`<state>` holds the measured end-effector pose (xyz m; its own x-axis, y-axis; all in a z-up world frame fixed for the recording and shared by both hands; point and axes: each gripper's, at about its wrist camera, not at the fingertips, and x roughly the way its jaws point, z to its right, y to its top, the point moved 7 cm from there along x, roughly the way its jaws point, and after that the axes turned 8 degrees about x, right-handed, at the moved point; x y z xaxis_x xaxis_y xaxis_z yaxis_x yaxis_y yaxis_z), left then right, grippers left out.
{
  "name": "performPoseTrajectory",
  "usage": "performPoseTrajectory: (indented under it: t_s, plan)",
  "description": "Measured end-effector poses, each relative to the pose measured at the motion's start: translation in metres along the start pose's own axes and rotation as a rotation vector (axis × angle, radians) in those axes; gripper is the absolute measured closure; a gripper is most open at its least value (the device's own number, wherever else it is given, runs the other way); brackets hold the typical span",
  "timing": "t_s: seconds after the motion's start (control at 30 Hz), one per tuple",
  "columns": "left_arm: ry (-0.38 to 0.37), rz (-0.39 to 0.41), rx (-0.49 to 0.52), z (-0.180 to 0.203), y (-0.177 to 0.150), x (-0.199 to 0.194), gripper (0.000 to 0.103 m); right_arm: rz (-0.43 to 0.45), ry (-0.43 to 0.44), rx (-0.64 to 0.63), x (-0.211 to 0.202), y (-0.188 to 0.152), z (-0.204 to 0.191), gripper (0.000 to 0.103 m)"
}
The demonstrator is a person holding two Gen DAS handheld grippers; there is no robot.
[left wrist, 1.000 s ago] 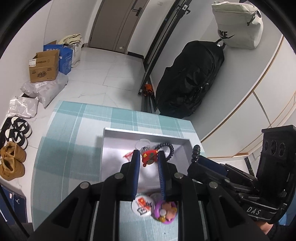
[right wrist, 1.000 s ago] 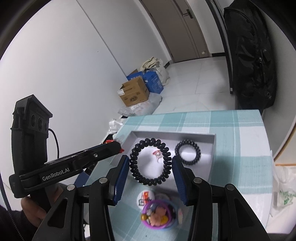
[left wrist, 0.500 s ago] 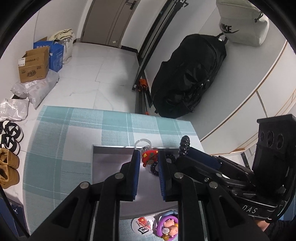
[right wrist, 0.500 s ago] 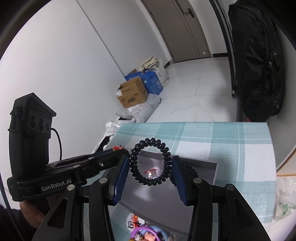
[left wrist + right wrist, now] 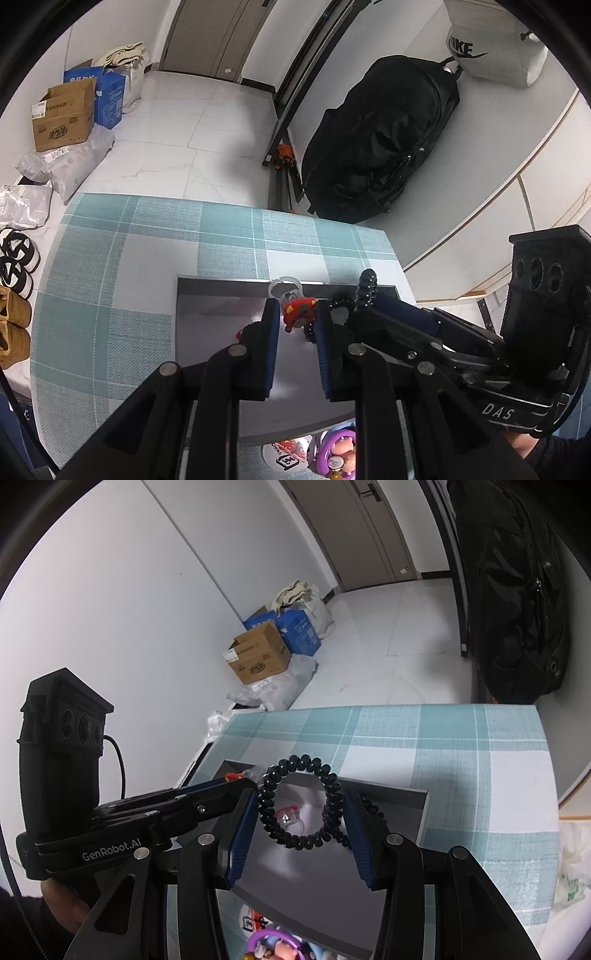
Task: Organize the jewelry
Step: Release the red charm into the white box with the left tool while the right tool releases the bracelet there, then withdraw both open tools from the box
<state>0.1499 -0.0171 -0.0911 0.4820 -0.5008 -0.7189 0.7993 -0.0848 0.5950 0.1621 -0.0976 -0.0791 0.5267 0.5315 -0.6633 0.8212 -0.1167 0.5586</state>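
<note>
A grey open box [image 5: 207, 317] lies on the teal plaid tablecloth. My left gripper [image 5: 295, 319] is shut on a small red charm [image 5: 298, 313] with a clear ring, held over the box's far part. My right gripper [image 5: 301, 806] is shut on a black spiral hair tie [image 5: 299, 805], held upright over the box [image 5: 406, 812]; it shows at the right of the left wrist view [image 5: 365, 291]. A second black spiral tie [image 5: 373, 812] lies in the box behind the right finger. A small clear item with red [image 5: 288, 814] lies on the box floor.
A white round badge [image 5: 284, 456] and a purple ring toy [image 5: 340, 454] lie on the cloth before the box's near edge. A black bag [image 5: 376, 147] stands on the floor beyond the table. Cardboard boxes [image 5: 62, 118] and shoes are at the left.
Both grippers have moved forward over the box, so the badge and purple toy slid toward the bottom edge. Each keeps its hold on its item.
</note>
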Motion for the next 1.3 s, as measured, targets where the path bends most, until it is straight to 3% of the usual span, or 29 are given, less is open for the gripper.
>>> performPoseTrajectory:
  t_s: [0.4, 0.53, 0.63, 1.0, 1.17, 1.3]
  plan:
    - [-0.023, -0.062, -0.002, 0.001, -0.009, 0.009, 0.087, -0.004, -0.026, 0.013, 0.0, -0.004, 0.01, 0.053]
    - [-0.034, -0.06, -0.018, 0.001, -0.01, 0.007, 0.07, 0.017, -0.039, 0.013, -0.006, -0.004, 0.013, 0.047]
    - [-0.032, -0.05, -0.04, -0.003, -0.012, 0.003, 0.066, 0.034, -0.035, 0.025, -0.012, -0.004, 0.016, 0.039]
    - [0.076, 0.054, 0.002, 0.0, -0.016, -0.026, 0.065, 0.098, -0.046, 0.053, -0.045, -0.01, 0.02, 0.028]
    - [0.192, 0.042, 0.04, 0.003, -0.027, -0.028, 0.064, 0.125, -0.053, 0.054, -0.059, -0.016, 0.018, 0.02]
    - [0.223, 0.03, 0.044, 0.005, -0.038, -0.032, 0.064, 0.144, -0.061, 0.038, -0.07, -0.023, 0.013, 0.017]
